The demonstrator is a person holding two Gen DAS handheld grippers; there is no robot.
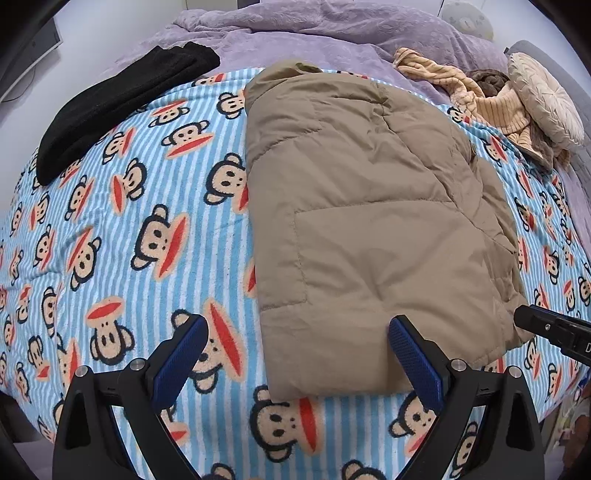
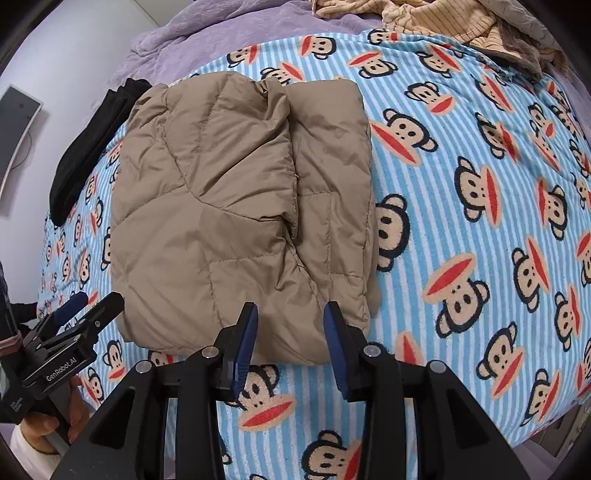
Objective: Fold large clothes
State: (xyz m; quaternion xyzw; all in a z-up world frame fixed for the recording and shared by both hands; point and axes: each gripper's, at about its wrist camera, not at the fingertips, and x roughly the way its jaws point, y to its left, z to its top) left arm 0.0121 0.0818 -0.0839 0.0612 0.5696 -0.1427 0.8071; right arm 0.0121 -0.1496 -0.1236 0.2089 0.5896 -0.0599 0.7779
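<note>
1. The bed, covered by a striped monkey-print blanket, carries the whole scene; a purple quilt lies bunched at its far end.
2. The tan padded jacket lies flat near the middle of the bed, already folded into a long rectangle. Its long axis runs away from both tools, near hem toward the person, collar end far.
3. A black garment lies well apart to the far left; a heap of beige striped clothes lies to the far right.
4. The left tool hangs over the jacket's near left corner, jaws wide: the right pad is above the fabric, the left pad above bare blanket. It holds nothing.
5. The right tool hangs at the near hem, toward the jacket's right side, jaws at a narrower gap and holding nothing.
6. Judgement: both tools stand at the near short edge, about equally close. The likely next move is to grip that hem and carry it along the long axis toward the collar.
</note>
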